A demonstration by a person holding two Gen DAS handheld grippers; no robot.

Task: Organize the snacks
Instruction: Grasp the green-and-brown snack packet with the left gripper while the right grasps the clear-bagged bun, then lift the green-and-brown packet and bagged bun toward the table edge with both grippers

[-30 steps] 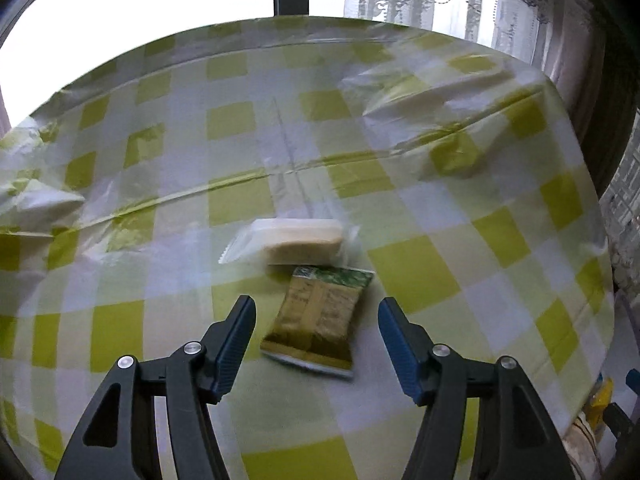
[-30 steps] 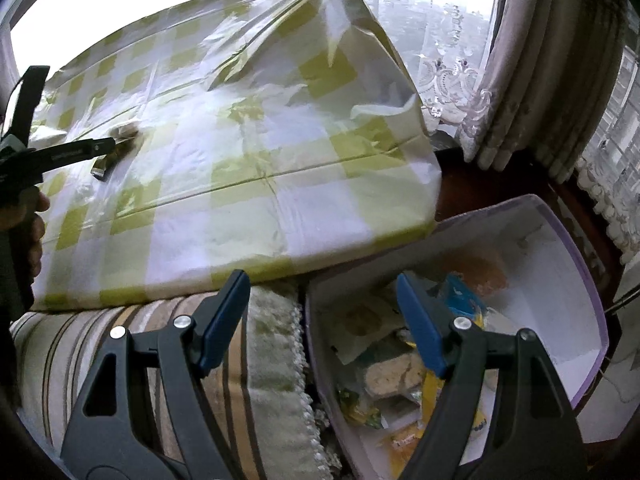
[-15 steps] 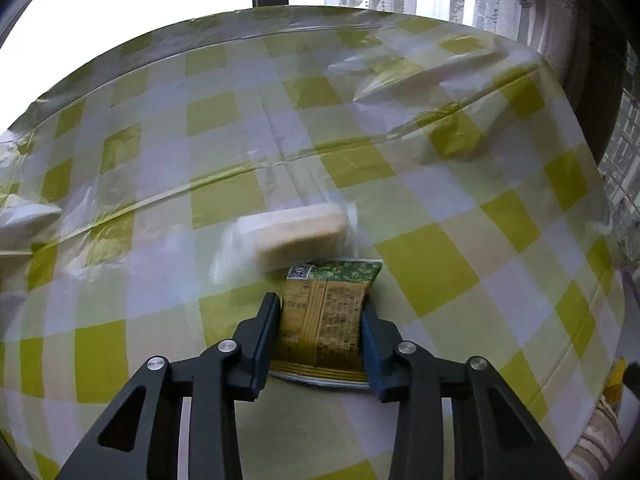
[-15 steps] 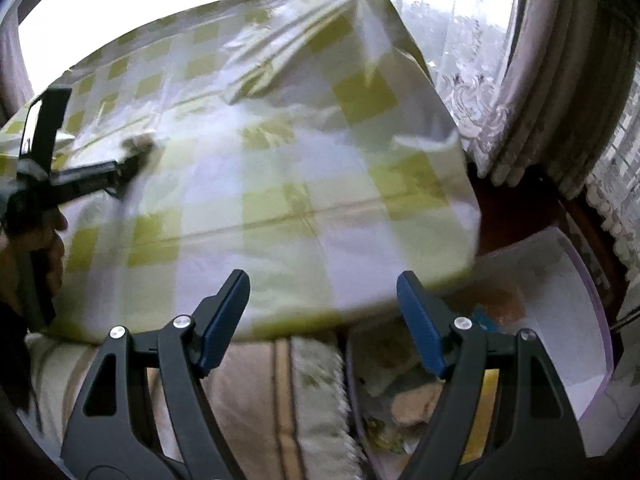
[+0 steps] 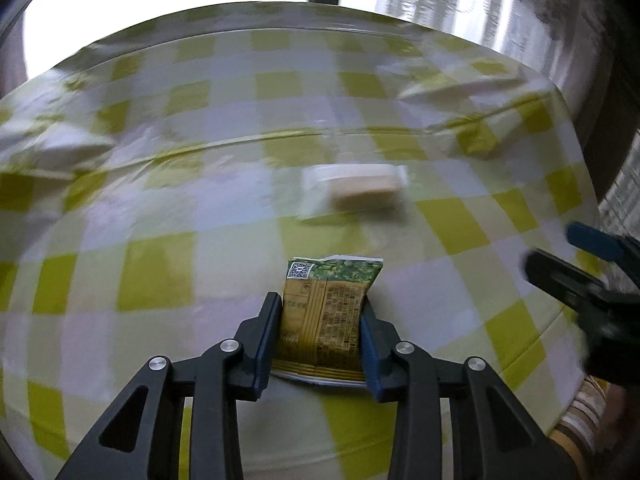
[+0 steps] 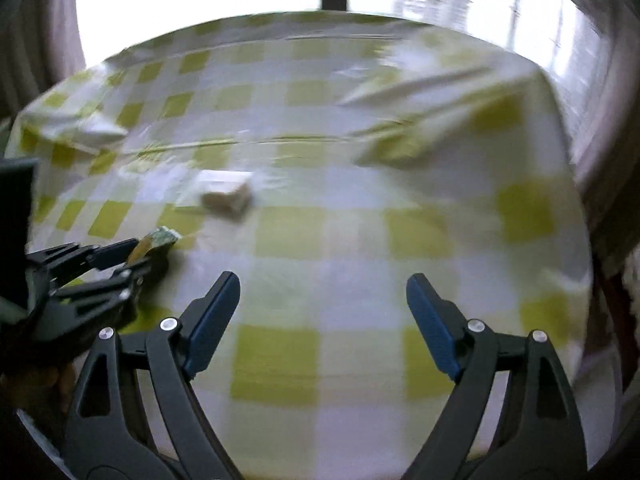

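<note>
My left gripper point(image 5: 322, 334) is clamped on the green-and-gold snack packet point(image 5: 326, 312), pads against its two long edges, long axis running away from me up the frame. Printing too small to read; a QR code sits at the packet's top left corner.

My right gripper point(image 6: 322, 322) is empty, jaws opening wide over the checked tablecloth point(image 6: 420, 236). The wrapped pale cake point(image 6: 224, 192) lies up and left of it, long axis across the frame. The right gripper is free for it.
</note>
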